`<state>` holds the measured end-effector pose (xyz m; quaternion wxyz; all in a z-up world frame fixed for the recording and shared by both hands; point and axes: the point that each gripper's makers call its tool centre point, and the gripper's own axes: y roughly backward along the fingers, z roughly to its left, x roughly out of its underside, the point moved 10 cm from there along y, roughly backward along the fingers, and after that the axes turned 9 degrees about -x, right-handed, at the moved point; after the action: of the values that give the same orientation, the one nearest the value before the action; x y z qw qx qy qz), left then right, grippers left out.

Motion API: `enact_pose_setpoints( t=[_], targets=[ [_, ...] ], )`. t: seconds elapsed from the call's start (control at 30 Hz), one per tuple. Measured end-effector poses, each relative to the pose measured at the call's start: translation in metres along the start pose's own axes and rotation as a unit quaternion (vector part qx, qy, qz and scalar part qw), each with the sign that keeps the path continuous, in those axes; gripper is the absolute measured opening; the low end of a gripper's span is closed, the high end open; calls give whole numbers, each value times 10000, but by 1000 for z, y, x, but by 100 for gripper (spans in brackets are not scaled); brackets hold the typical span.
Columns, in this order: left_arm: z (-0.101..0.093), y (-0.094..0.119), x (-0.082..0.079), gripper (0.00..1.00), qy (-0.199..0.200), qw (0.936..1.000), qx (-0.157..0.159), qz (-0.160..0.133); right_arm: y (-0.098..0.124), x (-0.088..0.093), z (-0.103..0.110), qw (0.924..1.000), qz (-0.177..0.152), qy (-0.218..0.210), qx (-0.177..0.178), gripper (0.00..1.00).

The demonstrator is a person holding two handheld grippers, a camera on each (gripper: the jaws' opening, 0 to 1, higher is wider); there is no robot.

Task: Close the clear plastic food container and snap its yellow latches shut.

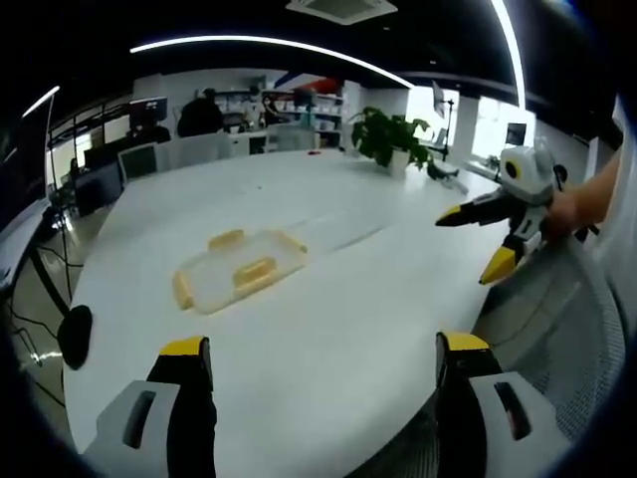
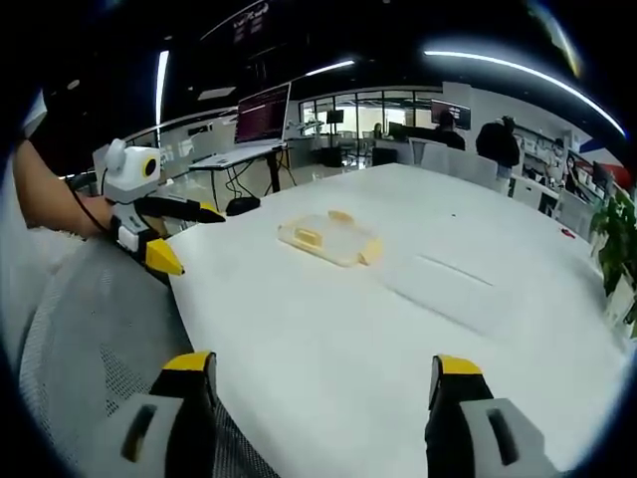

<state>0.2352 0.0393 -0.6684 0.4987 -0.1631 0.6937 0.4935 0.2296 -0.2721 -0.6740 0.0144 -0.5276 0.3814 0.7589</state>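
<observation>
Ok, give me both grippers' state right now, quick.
Left gripper: open, holding nothing, short of the container.
Right gripper: open, holding nothing, fingers apart over the table.

Left gripper hung with jaws spread above white table — clear container well ahead, lid on; right gripper at right edge, jaws apart.

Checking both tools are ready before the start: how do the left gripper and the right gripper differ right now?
The left gripper is held over a grey mesh chair at the table's near edge, on one side of the clear container; the right gripper is held at the same edge on the other side. Shared: both are open with yellow-tipped fingers spread, each in a person's hand, both apart from the container and empty.
</observation>
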Motion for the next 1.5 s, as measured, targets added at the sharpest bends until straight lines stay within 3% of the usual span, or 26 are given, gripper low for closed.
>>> enact_pose_setpoints(
  t=[0.47,0.6,0.77,1.03,1.3,1.5],
  targets=[
    [0,0,0,91,-4,10000,-4,-10,0,0,0,10000,31,29,-3,88],
    [-1,0,0,91,-62,10000,17,-1,-2,-1,5,9997,109,217,-51,88],
    [-5,0,-4,91,-381,9993,26,-48,-4,-5,11,9983,191,536,-102,88],
    [-2,4,-7,90,-368,9992,-25,-125,-6,-6,14,9957,345,844,-190,87],
    [-3,7,-8,90,-788,9968,82,-54,-4,-10,8,9953,365,882,-189,86],
    [-1,5,-8,89,-789,9968,148,-27,-3,-14,3,9956,336,867,-141,86]
  ],
)
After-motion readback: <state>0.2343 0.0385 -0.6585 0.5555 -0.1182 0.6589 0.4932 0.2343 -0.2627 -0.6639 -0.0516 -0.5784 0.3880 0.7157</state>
